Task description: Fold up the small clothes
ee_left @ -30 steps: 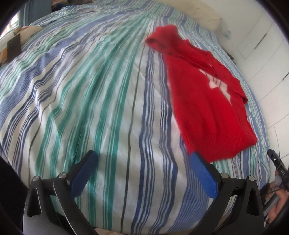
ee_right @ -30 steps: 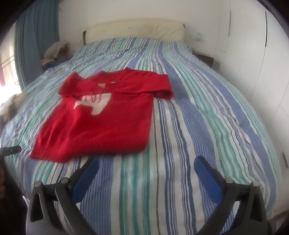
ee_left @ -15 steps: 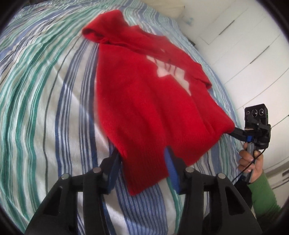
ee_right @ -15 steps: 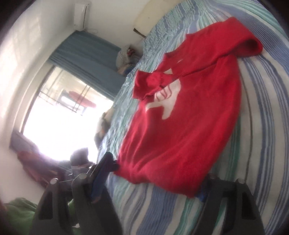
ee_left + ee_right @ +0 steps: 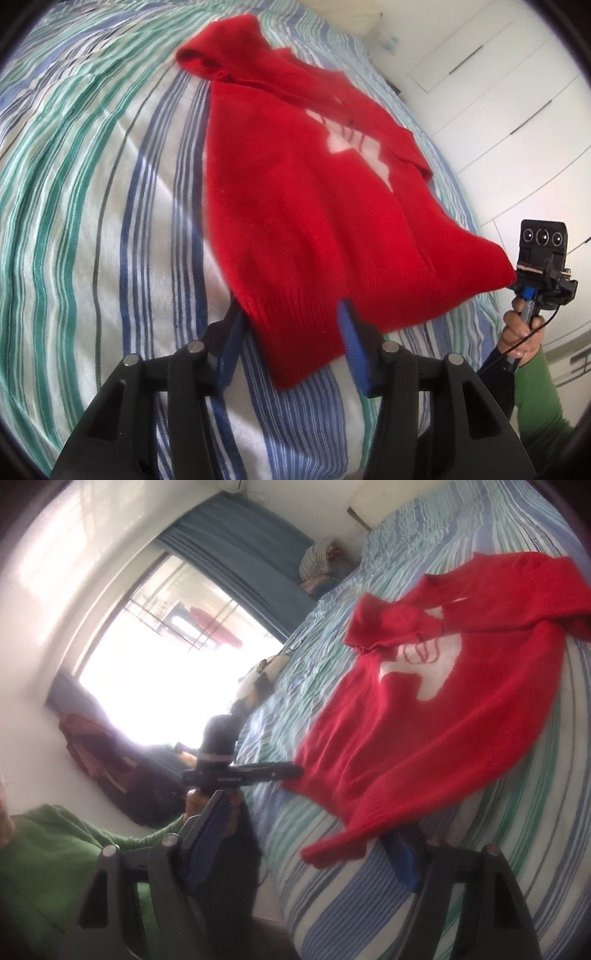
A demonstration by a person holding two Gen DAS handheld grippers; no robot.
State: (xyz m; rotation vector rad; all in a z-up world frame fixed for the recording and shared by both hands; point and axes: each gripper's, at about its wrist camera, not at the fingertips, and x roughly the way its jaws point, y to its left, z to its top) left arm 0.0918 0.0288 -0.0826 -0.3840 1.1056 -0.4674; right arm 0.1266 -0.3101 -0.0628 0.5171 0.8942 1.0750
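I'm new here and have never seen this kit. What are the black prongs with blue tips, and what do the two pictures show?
No robot here: a person holds a two-finger gripper in each hand, each with a fisheye camera looking along its blue-padded fingers. One picture is from the left gripper, the other from the right gripper. A red sweater with a white motif lies on a striped bedcover. One hem corner sits between the left gripper's pads, whose jaws are opening; whether it is pinched is unclear. The right gripper is open, one finger partly under the other hem corner.
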